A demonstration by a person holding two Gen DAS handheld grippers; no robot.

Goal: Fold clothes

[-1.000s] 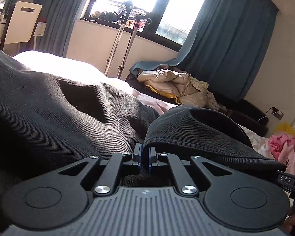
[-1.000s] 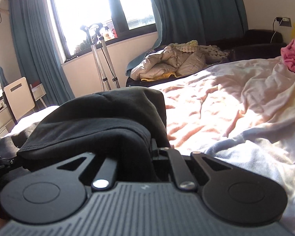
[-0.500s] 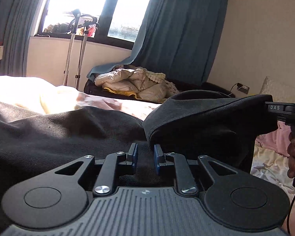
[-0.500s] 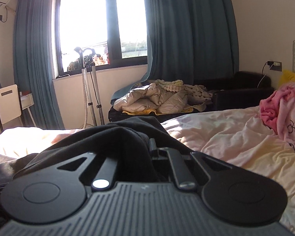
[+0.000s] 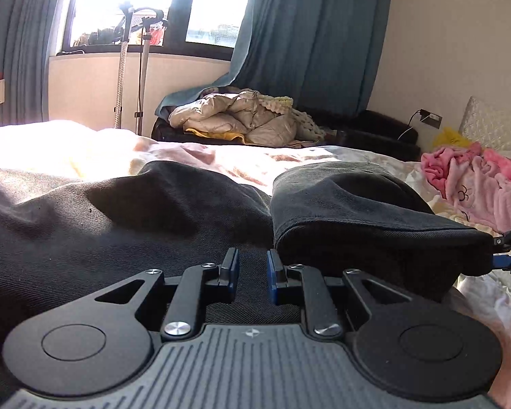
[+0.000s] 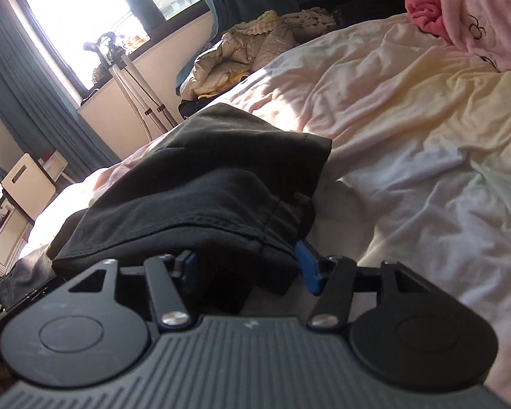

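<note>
Opening at this moment, the right gripper (image 6: 247, 267) has its fingers (image 6: 308, 267) spread either side of the folded edge of the black garment (image 6: 221, 177), the pads clear of the cloth. The left gripper (image 5: 252, 267) shows a narrow gap with nothing pinched, just above the same garment spread on the bed (image 6: 408, 119). Beyond lie a pink fleece (image 5: 483, 180), a puffy jacket (image 5: 235, 119) on a dark sofa, and blue curtains (image 5: 306, 34).
</note>
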